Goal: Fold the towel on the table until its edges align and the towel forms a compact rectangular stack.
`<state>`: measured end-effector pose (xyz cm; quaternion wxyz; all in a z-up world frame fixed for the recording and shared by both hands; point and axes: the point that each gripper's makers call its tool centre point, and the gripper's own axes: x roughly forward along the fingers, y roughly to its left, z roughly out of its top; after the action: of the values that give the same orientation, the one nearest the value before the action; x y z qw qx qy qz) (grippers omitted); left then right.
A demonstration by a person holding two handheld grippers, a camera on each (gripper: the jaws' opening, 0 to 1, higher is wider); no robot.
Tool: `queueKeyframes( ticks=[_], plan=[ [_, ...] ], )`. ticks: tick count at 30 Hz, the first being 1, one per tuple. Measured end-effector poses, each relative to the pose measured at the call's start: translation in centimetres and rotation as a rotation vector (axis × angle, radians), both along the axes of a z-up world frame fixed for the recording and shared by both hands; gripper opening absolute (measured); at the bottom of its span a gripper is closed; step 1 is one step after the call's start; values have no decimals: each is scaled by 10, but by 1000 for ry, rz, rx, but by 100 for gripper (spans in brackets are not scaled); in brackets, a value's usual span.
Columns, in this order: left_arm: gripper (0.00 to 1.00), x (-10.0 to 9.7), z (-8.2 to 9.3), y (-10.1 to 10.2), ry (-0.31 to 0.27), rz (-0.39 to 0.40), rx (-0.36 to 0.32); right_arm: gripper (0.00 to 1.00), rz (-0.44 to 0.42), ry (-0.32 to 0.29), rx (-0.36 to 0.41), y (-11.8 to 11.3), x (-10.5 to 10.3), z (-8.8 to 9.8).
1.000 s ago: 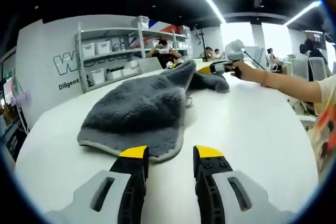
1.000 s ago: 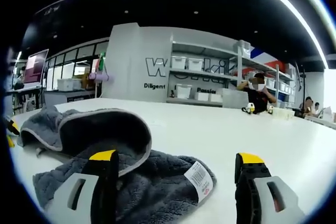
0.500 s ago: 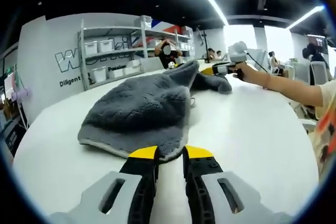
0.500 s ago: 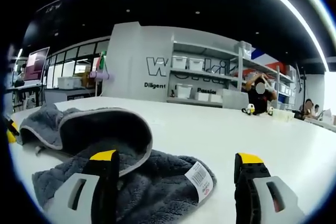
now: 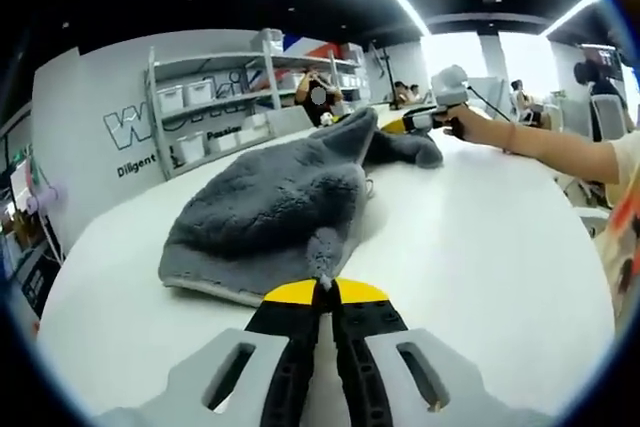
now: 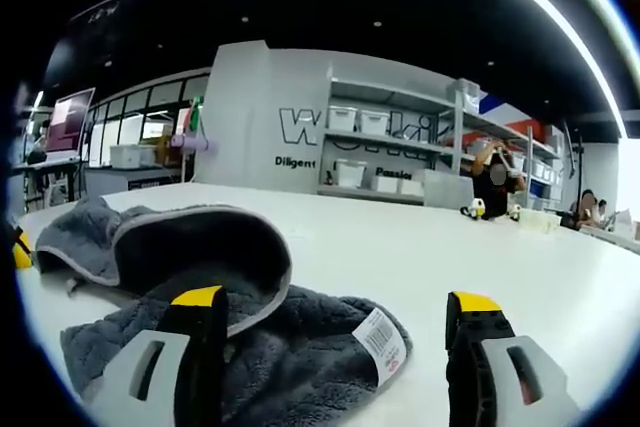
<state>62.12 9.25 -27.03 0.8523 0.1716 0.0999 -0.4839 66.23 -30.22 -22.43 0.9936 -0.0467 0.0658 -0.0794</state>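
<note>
Your left gripper point(image 5: 322, 292) has its yellow-tipped jaws pinched tight on a little tuft of the grey towel point(image 5: 270, 217), right at the near hem. That's a decent spot to hold: grab the edge and the rest of the cloth can trail behind when you lift or drag it over. The pinch looks thin though, just a nub of pile poking up between the tips, so I'd guess it could slip if you yank.

Your right gripper point(image 6: 337, 299) is the opposite story: jaws spread wide, nothing between them, hovering low over the far end of the towel point(image 6: 250, 347). One tip sits above the fabric, the other over bare table point(image 6: 450, 247). The white care label point(image 6: 381, 344) is just beside the gap, so you're basically lined up on that corner but haven't closed.

The towel itself is nowhere near a rectangle. It lies rumpled across the white table, humped in the middle, and from the right gripper view one edge curls up into an arch showing its pale hem. From the left gripper view you can see your right gripper point(image 5: 432, 117) at the far end.

Next call, I'd say: close the right on that label corner so both ends are held before stretching it flat.
</note>
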Motion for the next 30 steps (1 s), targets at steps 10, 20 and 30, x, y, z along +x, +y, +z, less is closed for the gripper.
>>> queueKeyframes(
  ticks=[10,20,30],
  plan=[
    [3,-10,6,0,-43,2,10,92,1,-10,-1,0,-2,4],
    [2,-15,25,5,-44,46,-106,92,-1,-12,-1,0,-3,5],
    [2,-15,45,10,-58,80,-217,92,-7,-21,15,-3,-2,6]
  ],
)
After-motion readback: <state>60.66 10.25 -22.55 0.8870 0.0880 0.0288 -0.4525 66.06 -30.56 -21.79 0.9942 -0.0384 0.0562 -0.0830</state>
